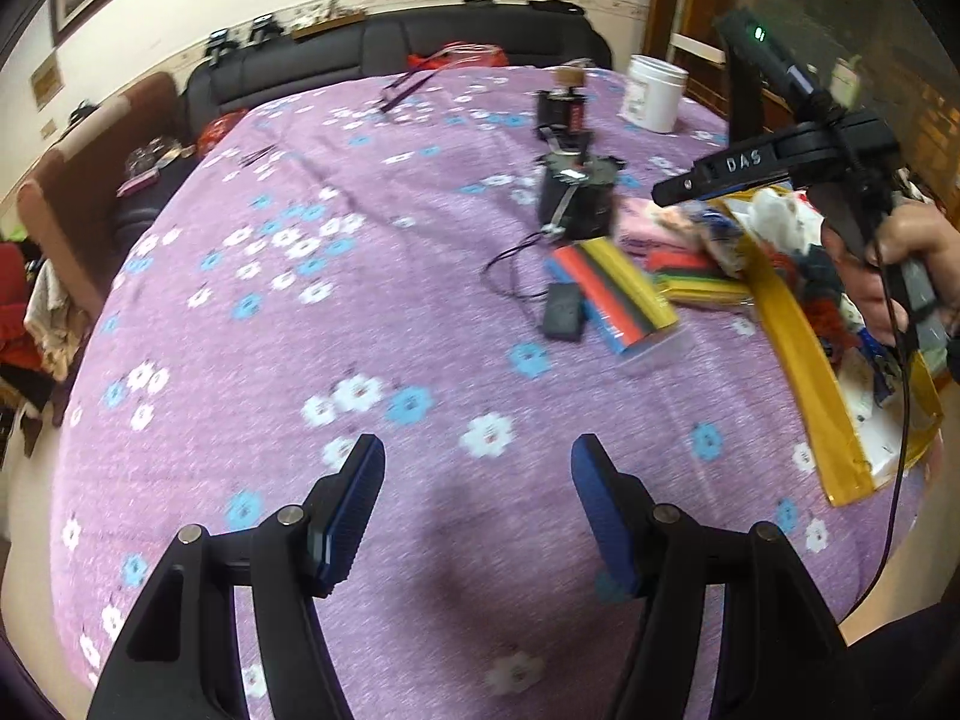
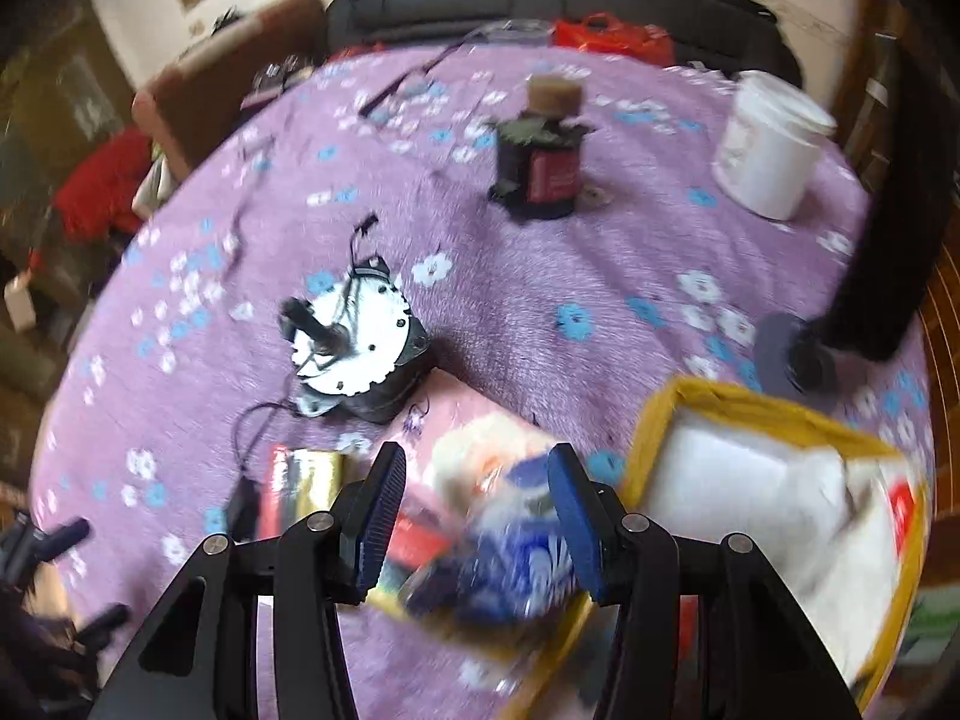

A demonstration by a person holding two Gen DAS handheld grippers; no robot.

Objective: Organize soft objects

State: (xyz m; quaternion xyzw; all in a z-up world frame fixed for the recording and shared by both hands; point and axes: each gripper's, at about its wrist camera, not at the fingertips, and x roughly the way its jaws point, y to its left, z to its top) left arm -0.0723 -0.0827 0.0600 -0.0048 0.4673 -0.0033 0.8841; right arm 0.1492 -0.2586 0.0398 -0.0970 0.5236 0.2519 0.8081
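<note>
Soft objects lie heaped on the right part of the table: a pink folded cloth (image 1: 642,228), striped cloths in red, green and yellow (image 1: 696,276), and a blue-and-white soft item (image 2: 510,546), blurred, just beside a yellow-rimmed fabric bin (image 2: 660,420) with white lining. The bin is tipped or slumped, with more rags showing inside it in the left wrist view.

Right gripper (image 2: 474,516): jaws about half open, straddling the blue-and-white item; the blur hides whether the ribbed blue pads (image 2: 576,516) press on it, so a grip cannot be confirmed. A hand (image 1: 900,276) holds this tool above the pile. Left gripper (image 1: 477,498): jaws roughly half open, empty, over bare tablecloth (image 1: 300,330).

Step judged in hand: reaching for one soft piece to move it into the bin. The next move would call for closing on a fold of cloth rather than the whole bundle, then clearing the bin's limp rim.

Surroundings: a mauve, short-pile tablecloth printed with blue and white flowers; a roll of striped material in clear wrap (image 1: 612,294); a small black box (image 1: 564,312) on a thin cord; a metal motor (image 2: 354,348) with round toothed faceplate; a dark jar (image 2: 540,162); a white plastic tub (image 2: 768,150).
</note>
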